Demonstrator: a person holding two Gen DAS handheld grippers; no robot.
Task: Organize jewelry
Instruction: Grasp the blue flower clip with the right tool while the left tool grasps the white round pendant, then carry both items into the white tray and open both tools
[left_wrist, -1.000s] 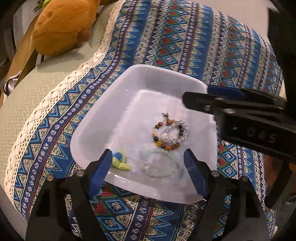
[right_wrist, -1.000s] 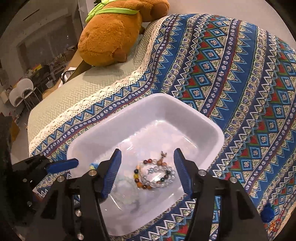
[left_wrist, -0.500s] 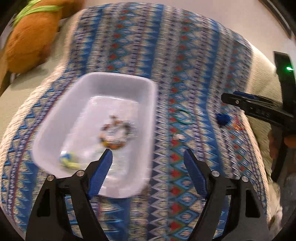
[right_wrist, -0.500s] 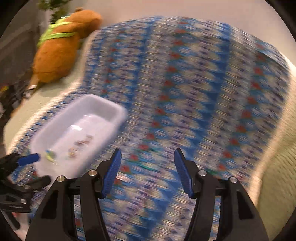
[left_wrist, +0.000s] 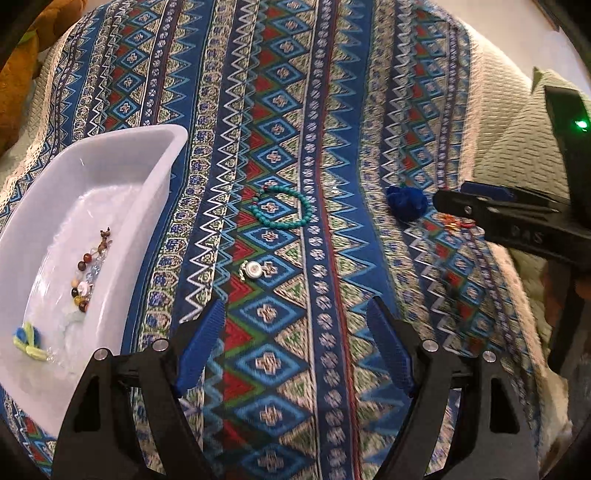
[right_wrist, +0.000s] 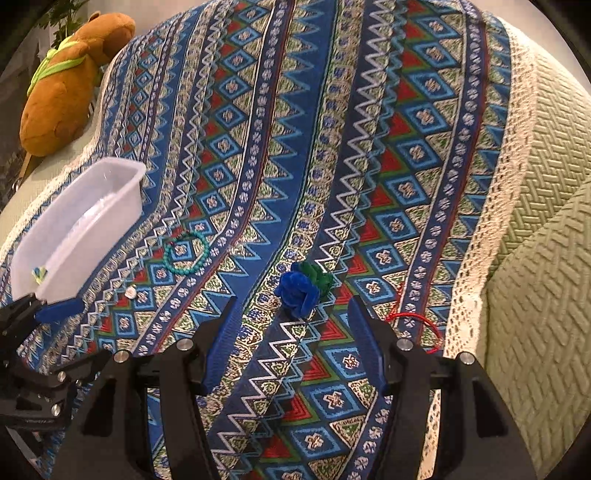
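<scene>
A white tray (left_wrist: 155, 184) on the patterned cloth holds a multicolour bead bracelet (left_wrist: 86, 273), a pale bracelet and a yellow-blue piece (left_wrist: 27, 339). On the cloth lie a turquoise bead bracelet (left_wrist: 284, 206), a small silver pendant (left_wrist: 254, 270), a blue fabric flower (left_wrist: 406, 203) and a red cord (right_wrist: 413, 321). My left gripper (left_wrist: 295, 350) is open and empty, just short of the pendant. My right gripper (right_wrist: 291, 339) is open and empty, just short of the blue flower (right_wrist: 299, 291). The tray (right_wrist: 110, 206), the turquoise bracelet (right_wrist: 186, 253) and the pendant (right_wrist: 130, 292) lie to its left.
A brown plush toy (right_wrist: 70, 85) sits at the far left on the green sofa cover (right_wrist: 535, 221). The patterned cloth (right_wrist: 332, 147) drapes over the seat, with a lace edge (right_wrist: 480, 236) on the right.
Both grippers have swung right, away from over the tray. The left now faces the pendant and turquoise bracelet, the right faces the blue flower. Both stay open and empty.
</scene>
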